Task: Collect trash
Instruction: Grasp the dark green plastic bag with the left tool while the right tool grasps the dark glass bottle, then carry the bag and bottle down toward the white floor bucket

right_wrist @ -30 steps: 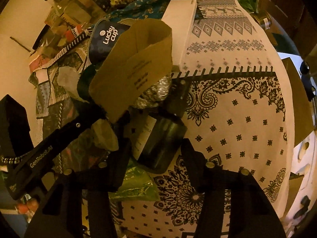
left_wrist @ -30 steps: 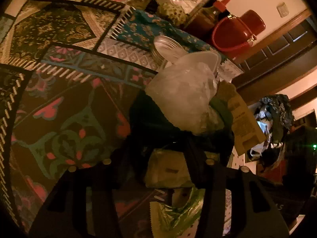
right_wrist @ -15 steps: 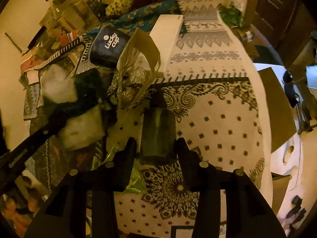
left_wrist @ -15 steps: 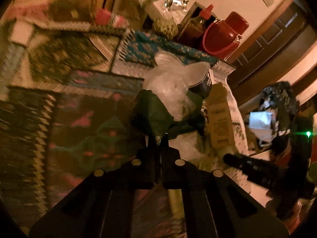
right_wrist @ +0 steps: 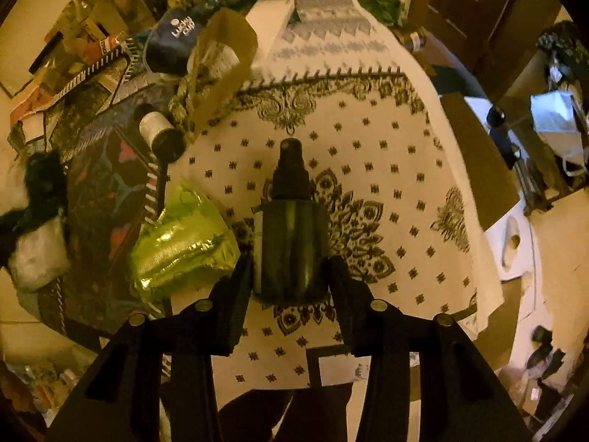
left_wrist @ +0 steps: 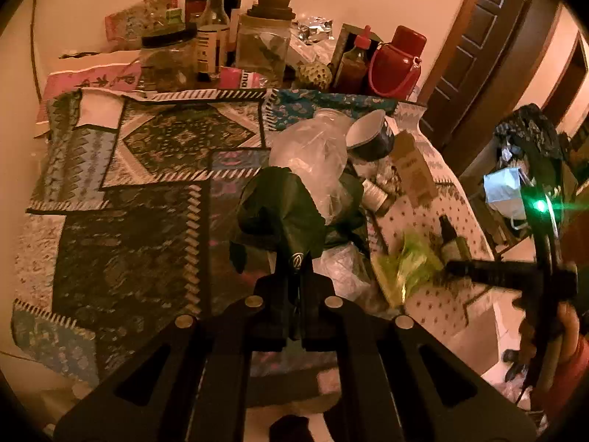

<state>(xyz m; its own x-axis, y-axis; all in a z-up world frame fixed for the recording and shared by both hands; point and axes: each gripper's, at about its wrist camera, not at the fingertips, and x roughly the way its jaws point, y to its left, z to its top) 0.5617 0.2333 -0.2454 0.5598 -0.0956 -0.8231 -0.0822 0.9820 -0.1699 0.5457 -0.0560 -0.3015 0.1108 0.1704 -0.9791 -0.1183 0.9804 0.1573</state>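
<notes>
My left gripper (left_wrist: 296, 263) is shut on the edge of a dark green trash bag (left_wrist: 283, 206), lifted above the table; clear crumpled plastic (left_wrist: 316, 154) bulges out of it. My right gripper (right_wrist: 289, 269) is shut on a dark spray bottle (right_wrist: 291, 235), nozzle pointing away, over the white patterned cloth (right_wrist: 386, 169). A crumpled green foil wrapper (right_wrist: 180, 246) lies just left of the bottle. A small dark bottle with a white label (right_wrist: 160, 134), a tan cardboard sleeve (right_wrist: 224, 62), crumpled foil (right_wrist: 187, 95) and a "Lucky cup" paper cup (right_wrist: 173, 44) lie farther back.
Patchwork cloths (left_wrist: 121, 191) cover the table's left. Jars, bottles (left_wrist: 213, 25) and a red jug (left_wrist: 397, 62) stand along the far wall. A white box (right_wrist: 270, 25) lies behind the cup. The table edge drops off to the right, with a door (left_wrist: 489, 55) beyond.
My left gripper closed on the green bag and pulled it up and back. My right gripper closed on the spray bottle and drew it away from the pile.
</notes>
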